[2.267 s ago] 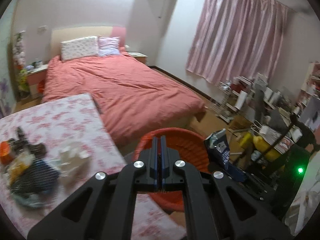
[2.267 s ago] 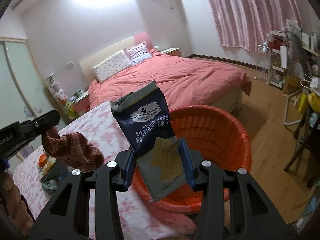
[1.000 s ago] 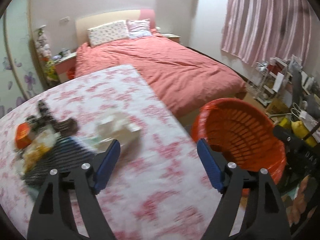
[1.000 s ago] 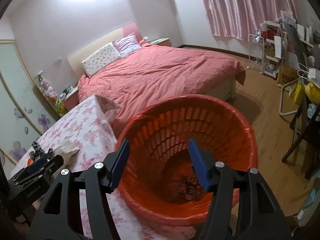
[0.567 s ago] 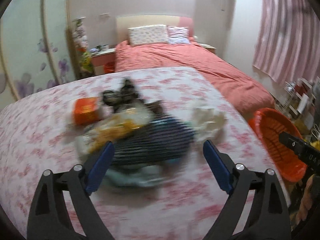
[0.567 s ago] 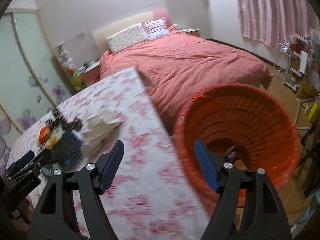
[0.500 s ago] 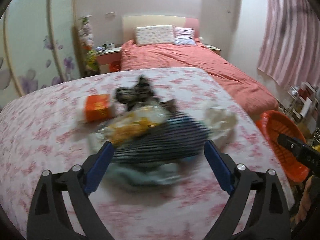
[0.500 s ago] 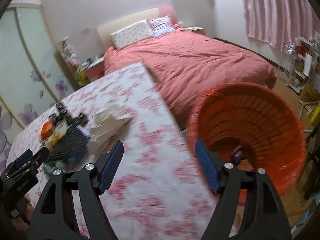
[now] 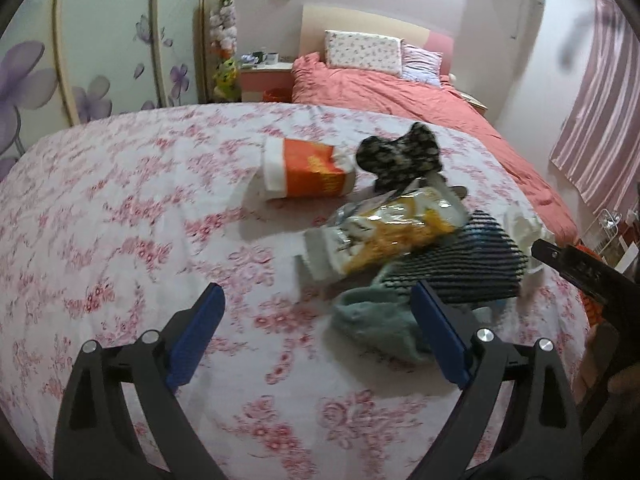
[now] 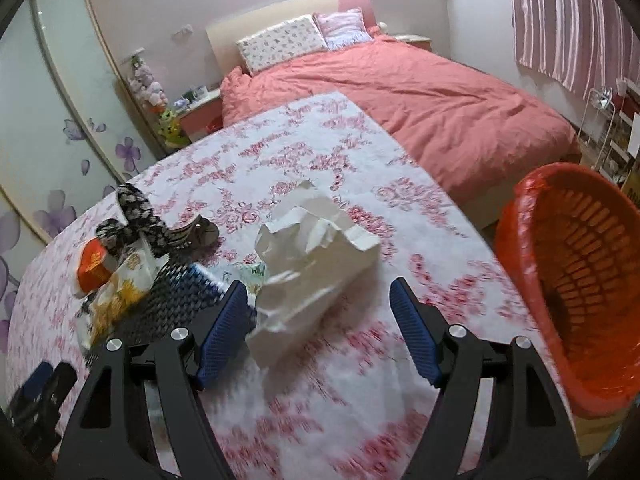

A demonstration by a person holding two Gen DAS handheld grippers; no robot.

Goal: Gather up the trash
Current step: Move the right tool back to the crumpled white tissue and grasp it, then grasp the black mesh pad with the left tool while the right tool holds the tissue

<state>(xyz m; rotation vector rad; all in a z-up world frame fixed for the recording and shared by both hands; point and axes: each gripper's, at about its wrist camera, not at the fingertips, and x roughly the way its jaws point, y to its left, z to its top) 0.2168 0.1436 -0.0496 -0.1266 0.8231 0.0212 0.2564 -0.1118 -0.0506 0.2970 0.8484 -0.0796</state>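
Only right-wrist view: orange basket (image 10: 576,280)

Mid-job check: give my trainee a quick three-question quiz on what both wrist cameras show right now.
1. True or false: the right gripper is clamped on the white crumpled paper.
2. Which lies farthest from the orange basket: A the white crumpled paper, B the orange carton, C the striped cloth?
3. What rests on the striped cloth's edge, next to the orange carton?

Key: 1 false, it is open with the paper just ahead. 2 B. 3 the yellow snack bag.
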